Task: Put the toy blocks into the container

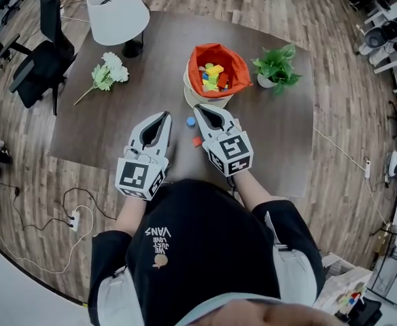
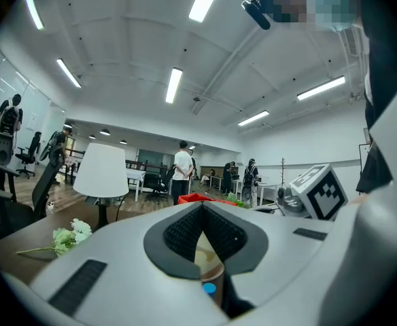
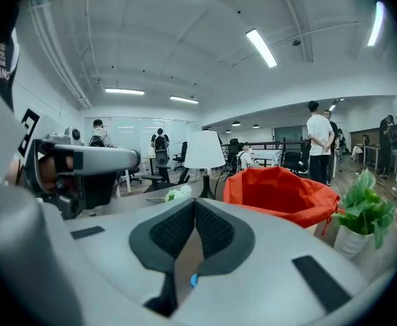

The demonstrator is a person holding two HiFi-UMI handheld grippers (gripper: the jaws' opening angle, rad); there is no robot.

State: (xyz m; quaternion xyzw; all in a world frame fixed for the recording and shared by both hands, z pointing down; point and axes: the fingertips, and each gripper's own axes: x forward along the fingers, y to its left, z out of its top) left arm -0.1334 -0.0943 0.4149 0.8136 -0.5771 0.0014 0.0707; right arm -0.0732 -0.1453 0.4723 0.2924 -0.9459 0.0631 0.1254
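Note:
An orange cloth-lined container (image 1: pixel 239 67) stands at the back of the dark table (image 1: pixel 117 134) with several coloured toy blocks (image 1: pixel 212 77) inside. A small blue block (image 1: pixel 191 121) lies on the table between my two grippers, and a red block (image 1: pixel 197 141) lies beside the right one. My left gripper (image 1: pixel 165 117) is shut and empty, just left of the blue block. My right gripper (image 1: pixel 198 108) is also shut and empty, its tips near the container's front. The blue block (image 2: pixel 209 288) shows under the left jaws, and the blue block (image 3: pixel 194 280) under the right jaws, with the container (image 3: pixel 280 192) beyond.
A white lamp (image 1: pixel 117 9) and a bunch of white flowers (image 1: pixel 109 72) occupy the table's back left. A potted plant (image 1: pixel 277 66) stands right of the container. An office chair (image 1: pixel 42 53) is off the left edge; cables and a power strip (image 1: pixel 74 219) lie on the floor.

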